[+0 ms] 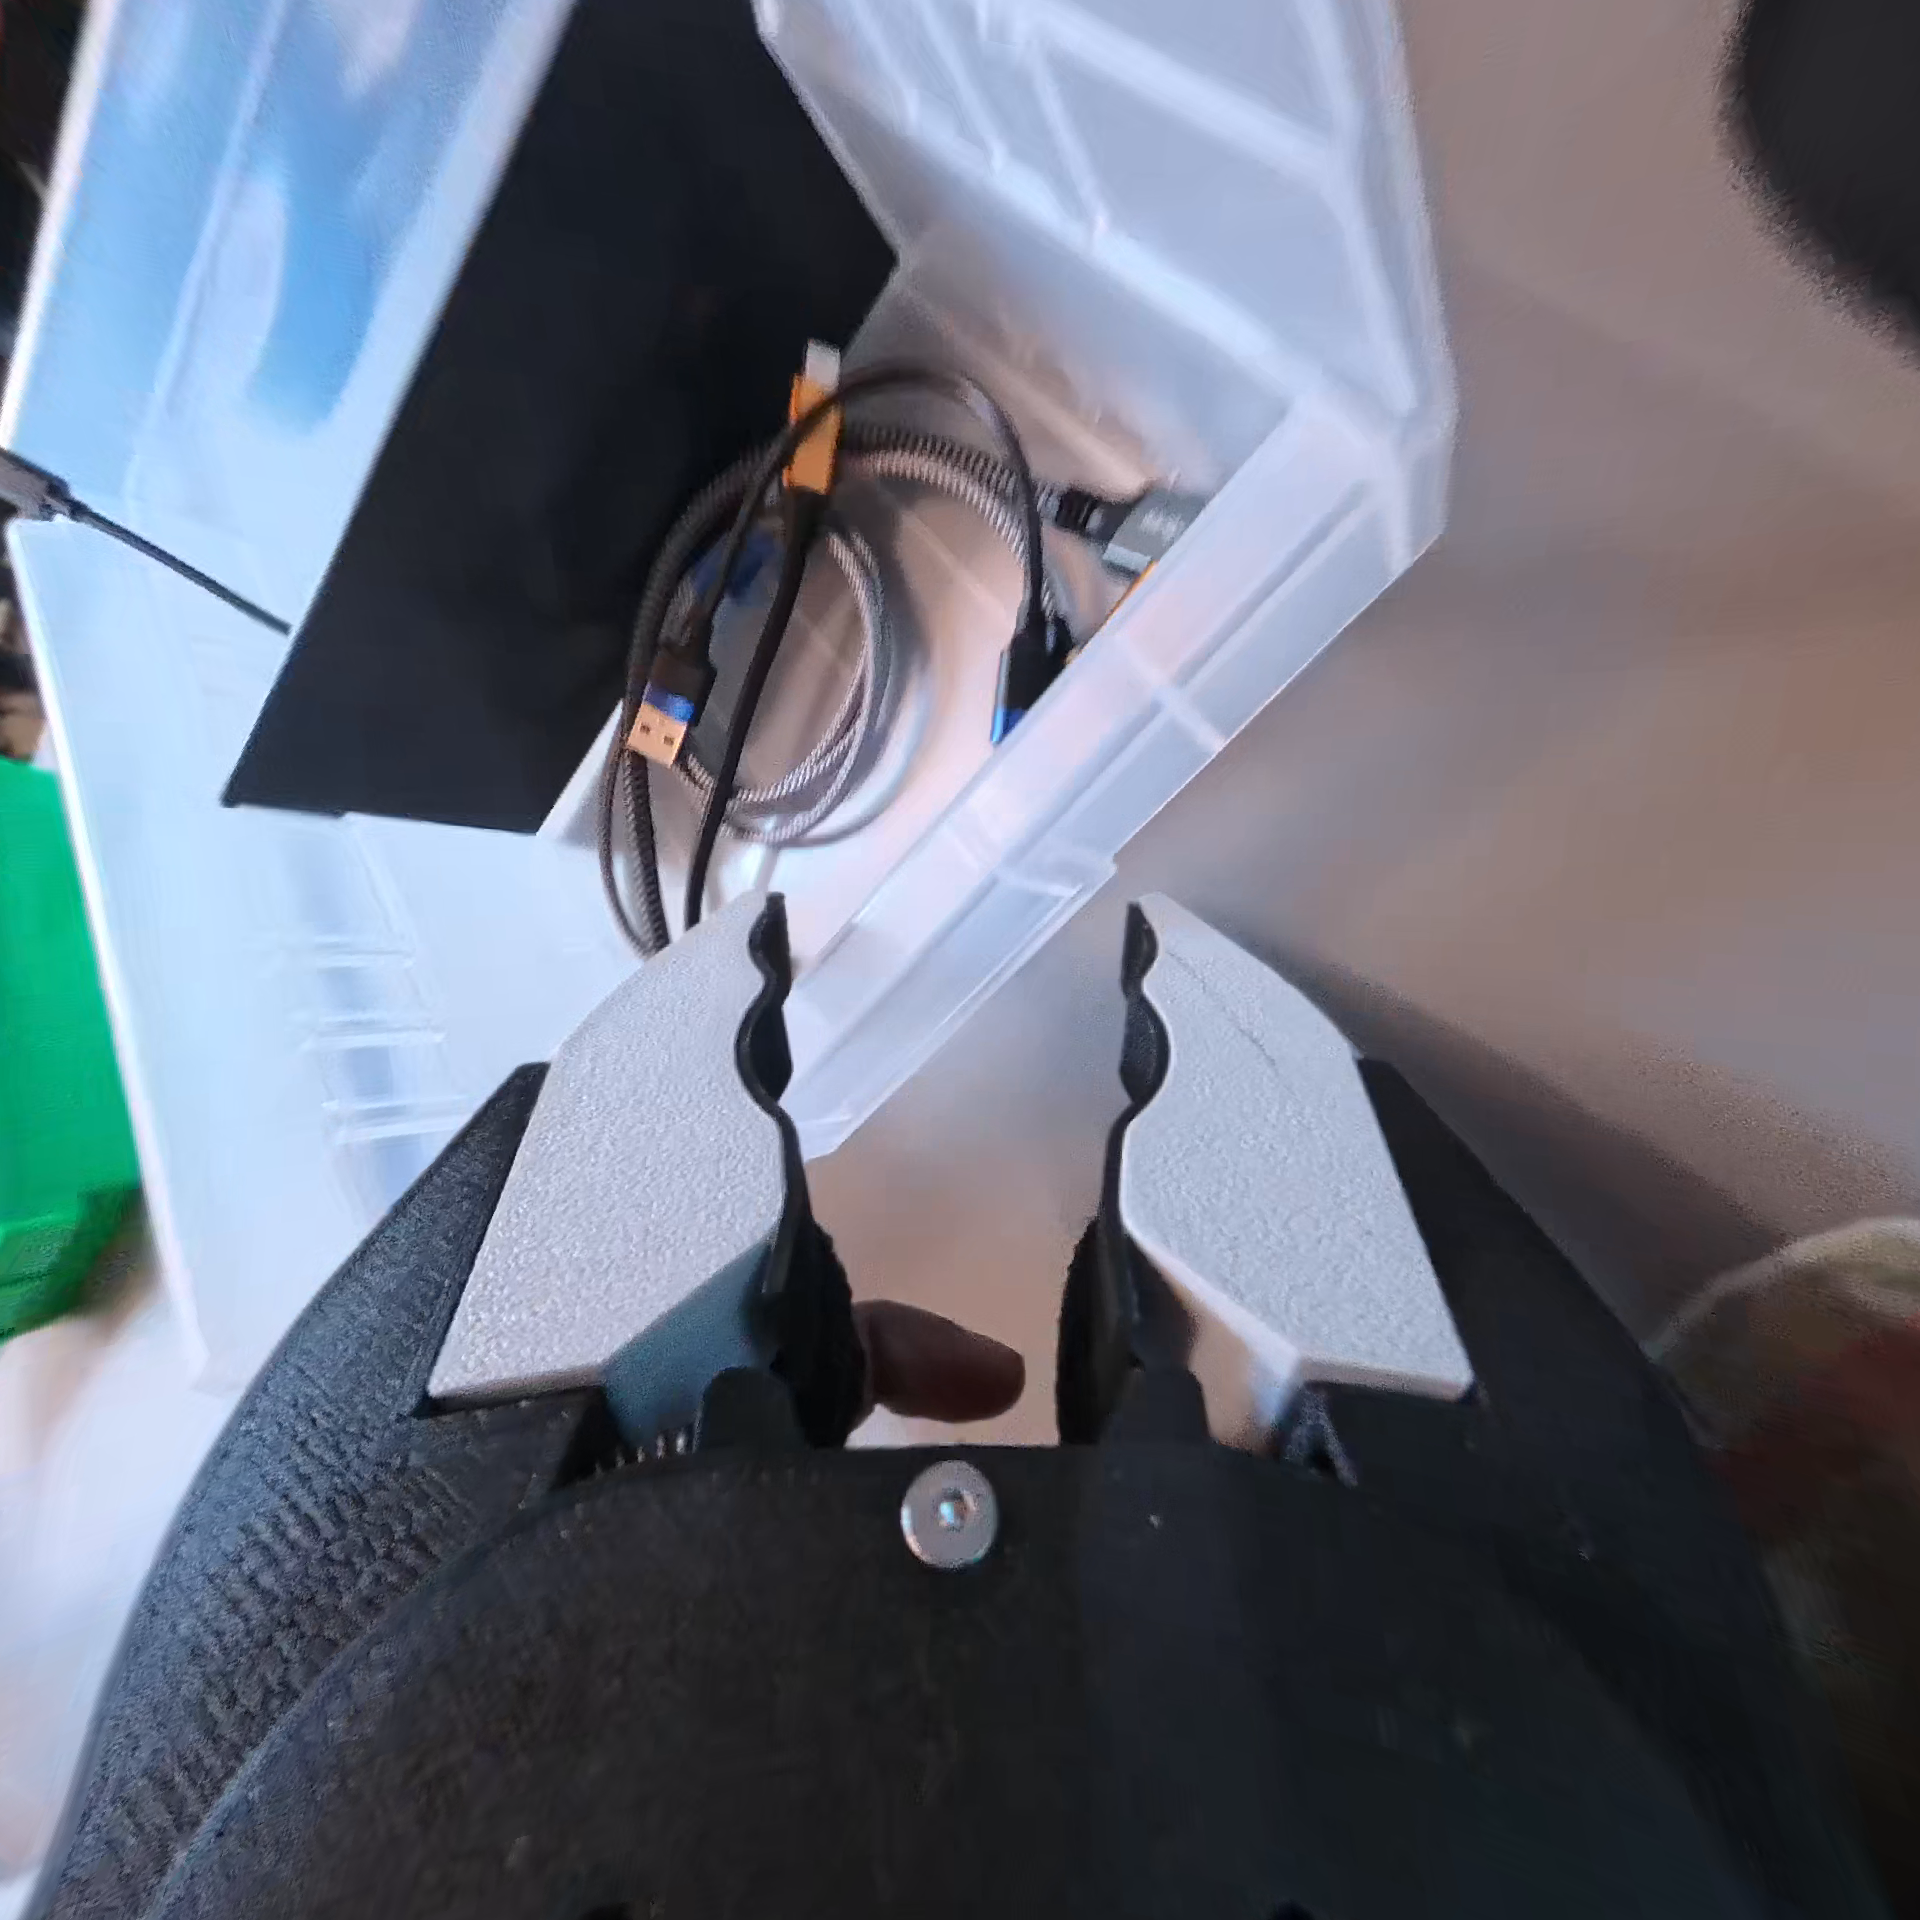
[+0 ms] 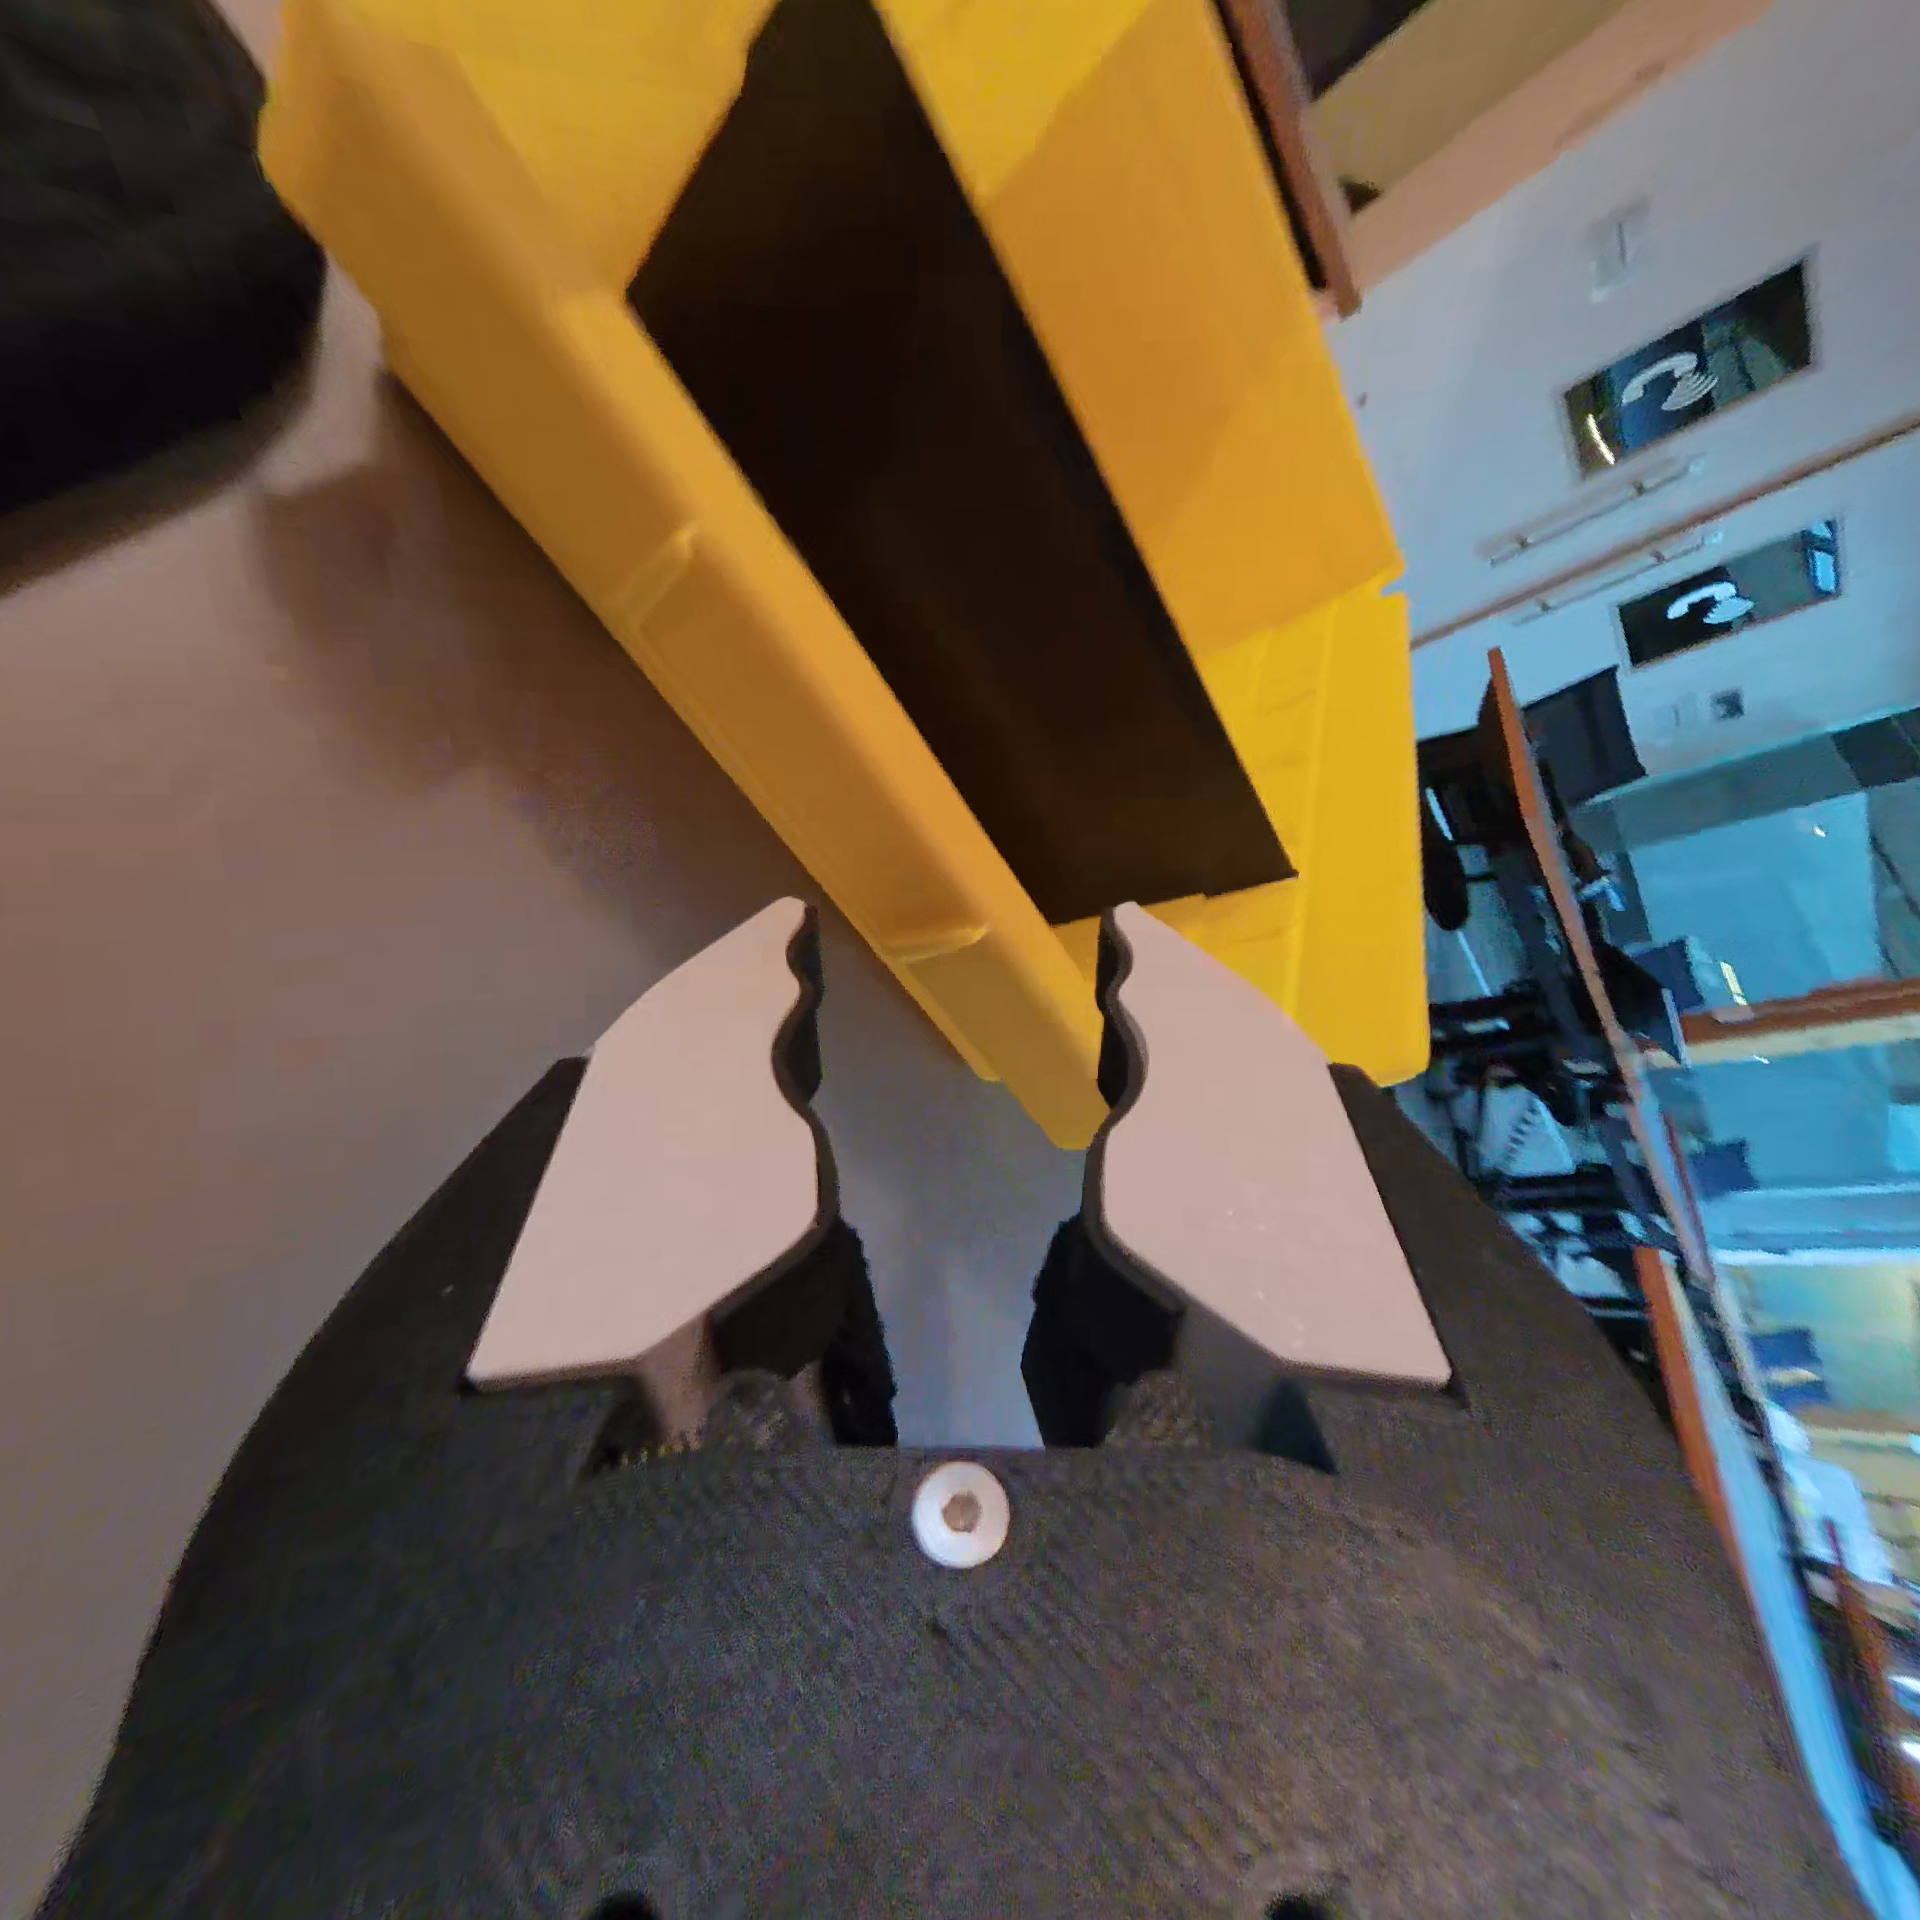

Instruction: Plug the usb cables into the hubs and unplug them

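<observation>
Translucent bin: a clear plastic bin [image 1: 1143,665] sits on the pale bench [image 1: 1558,831], seen tilted in the left wrist view; a black panel [image 1: 540,499] covers part of its opening
Cables: several braided usb cables [image 1: 831,644] lie coiled inside the clear bin, grey-and-white and dark ones tangled together; 1 plug with a gold tip and blue collar [image 1: 660,727] lies near the black panel's edge; an orange-collared plug [image 1: 810,447] lies farther in; a grey connector body [image 1: 1143,530] rests against the far wall (whether it is a hub I cannot tell)
Left gripper: the left gripper [image 1: 951,914] hangs just outside the clear bin's near corner; its 2 fingers [image 1: 644,1164] stand apart with nothing between them; a fingertip of the person [image 1: 945,1361] shows low in the gap
Right gripper: the right gripper [image 2: 956,920] points at a yellow bin [image 2: 582,416] on the bench; its fingers [image 2: 665,1153] are spread and empty, with the yellow bin's near corner showing between their tips
Yellow bin: dark interior [image 2: 935,520]; no contents can be made out
Edges: a green object [image 1: 52,1039] at the left edge of the left wrist view; a thin black cable [image 1: 156,551] crosses the clear bin's outer wall there; room furniture, blurred, to the right in the right wrist view
</observation>
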`<action>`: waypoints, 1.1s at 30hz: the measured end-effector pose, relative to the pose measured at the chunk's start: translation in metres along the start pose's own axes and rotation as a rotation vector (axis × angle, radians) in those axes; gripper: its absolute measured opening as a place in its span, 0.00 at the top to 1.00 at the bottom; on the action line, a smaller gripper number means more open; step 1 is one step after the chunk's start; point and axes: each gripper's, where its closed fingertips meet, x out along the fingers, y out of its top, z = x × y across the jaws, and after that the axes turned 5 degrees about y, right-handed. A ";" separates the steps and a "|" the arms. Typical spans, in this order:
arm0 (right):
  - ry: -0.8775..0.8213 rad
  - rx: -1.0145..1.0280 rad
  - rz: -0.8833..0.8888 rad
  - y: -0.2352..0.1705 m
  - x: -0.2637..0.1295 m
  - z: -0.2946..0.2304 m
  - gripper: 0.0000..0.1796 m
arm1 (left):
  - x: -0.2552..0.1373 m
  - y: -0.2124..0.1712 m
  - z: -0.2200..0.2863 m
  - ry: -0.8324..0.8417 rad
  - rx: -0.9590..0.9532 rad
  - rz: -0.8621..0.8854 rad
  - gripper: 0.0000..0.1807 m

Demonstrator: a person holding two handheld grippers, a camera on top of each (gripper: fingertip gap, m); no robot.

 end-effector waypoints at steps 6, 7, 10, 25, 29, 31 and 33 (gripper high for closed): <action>-0.023 0.173 0.261 0.033 -0.020 0.015 0.69 | -0.053 0.065 -0.024 -0.012 -0.256 0.481 0.54; -0.023 0.205 0.308 0.039 -0.024 0.017 0.67 | -0.062 0.076 -0.032 0.001 -0.319 0.558 0.51; -0.034 0.280 0.429 0.053 -0.034 0.025 0.63 | -0.078 0.096 -0.063 0.092 -0.529 0.719 0.51; -0.043 0.292 0.614 0.094 -0.067 0.038 0.62 | -0.005 0.170 -0.134 -0.156 0.021 0.463 0.60; -0.024 0.264 0.645 0.106 -0.069 0.034 0.63 | 0.051 0.157 -0.141 -0.283 0.269 0.219 0.63; -0.022 0.244 0.633 0.108 -0.068 0.032 0.63 | 0.077 0.141 -0.150 -0.267 0.417 0.089 0.63; -0.031 0.222 0.619 0.108 -0.067 0.031 0.64 | 0.096 0.128 -0.150 -0.276 0.525 0.003 0.56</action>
